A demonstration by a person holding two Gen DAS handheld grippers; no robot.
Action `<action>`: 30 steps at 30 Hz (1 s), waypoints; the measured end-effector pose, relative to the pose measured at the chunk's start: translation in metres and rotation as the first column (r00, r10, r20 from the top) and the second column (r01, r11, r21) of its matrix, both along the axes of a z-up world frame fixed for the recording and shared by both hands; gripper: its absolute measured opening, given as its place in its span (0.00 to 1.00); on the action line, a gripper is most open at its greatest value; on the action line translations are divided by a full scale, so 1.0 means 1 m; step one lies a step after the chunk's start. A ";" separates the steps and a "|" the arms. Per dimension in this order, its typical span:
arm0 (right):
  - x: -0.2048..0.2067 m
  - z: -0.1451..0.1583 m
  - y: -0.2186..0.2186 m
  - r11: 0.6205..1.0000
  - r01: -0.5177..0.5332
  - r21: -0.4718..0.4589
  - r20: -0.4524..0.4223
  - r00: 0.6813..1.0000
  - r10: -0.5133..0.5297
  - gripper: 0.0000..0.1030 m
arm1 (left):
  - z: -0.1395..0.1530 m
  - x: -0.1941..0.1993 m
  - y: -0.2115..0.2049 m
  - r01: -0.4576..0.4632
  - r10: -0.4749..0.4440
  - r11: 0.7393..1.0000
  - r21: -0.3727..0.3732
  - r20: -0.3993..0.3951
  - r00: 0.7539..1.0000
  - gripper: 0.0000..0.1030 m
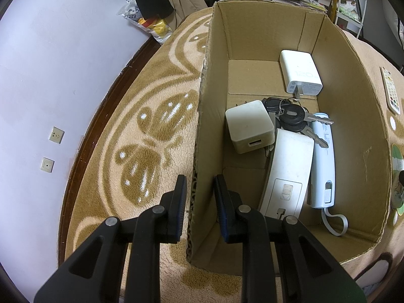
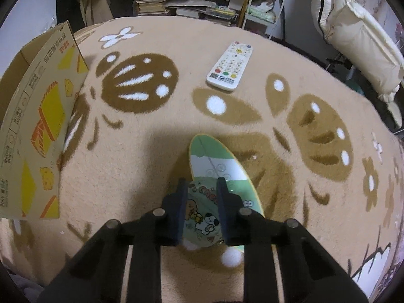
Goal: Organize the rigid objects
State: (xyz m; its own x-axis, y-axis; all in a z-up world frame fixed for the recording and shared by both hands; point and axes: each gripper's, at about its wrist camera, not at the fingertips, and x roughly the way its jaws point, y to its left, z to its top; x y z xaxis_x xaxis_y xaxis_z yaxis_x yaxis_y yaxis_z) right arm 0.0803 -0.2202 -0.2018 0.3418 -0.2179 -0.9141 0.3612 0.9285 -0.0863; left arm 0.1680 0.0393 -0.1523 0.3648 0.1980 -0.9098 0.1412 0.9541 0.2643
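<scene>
Cardboard box (image 1: 252, 38) wall sits between my spread left tongs (image 1: 200, 197), steadying it. Right tongs (image 2: 200, 199) pinch the green mirror (image 2: 214, 161); I should lift level toward the box.

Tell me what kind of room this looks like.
Probably a lived-in bedroom or living room at home: a plush butterfly-patterned blanket covers the surface, a cluttered bookshelf stands behind it, and a TV remote lies on top.
</scene>
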 end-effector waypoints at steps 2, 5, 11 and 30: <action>0.000 0.000 0.001 1.000 -0.001 0.000 0.001 1.000 0.001 0.23 | 0.000 0.000 -0.001 -0.001 0.001 1.000 -0.001 0.000 1.000 0.21; -0.001 0.001 -0.001 1.000 0.006 0.018 0.008 1.000 -0.006 0.23 | 0.000 0.000 -0.001 -0.001 0.001 1.000 0.000 0.000 1.000 0.21; -0.005 0.003 -0.013 0.990 0.036 0.135 0.028 0.999 -0.040 0.23 | 0.000 0.000 0.000 -0.001 0.001 1.000 -0.001 0.000 1.000 0.21; -0.019 0.000 -0.006 0.994 0.030 0.101 -0.022 0.999 -0.028 0.61 | 0.000 -0.001 -0.001 0.001 -0.001 1.000 0.000 0.000 1.000 0.21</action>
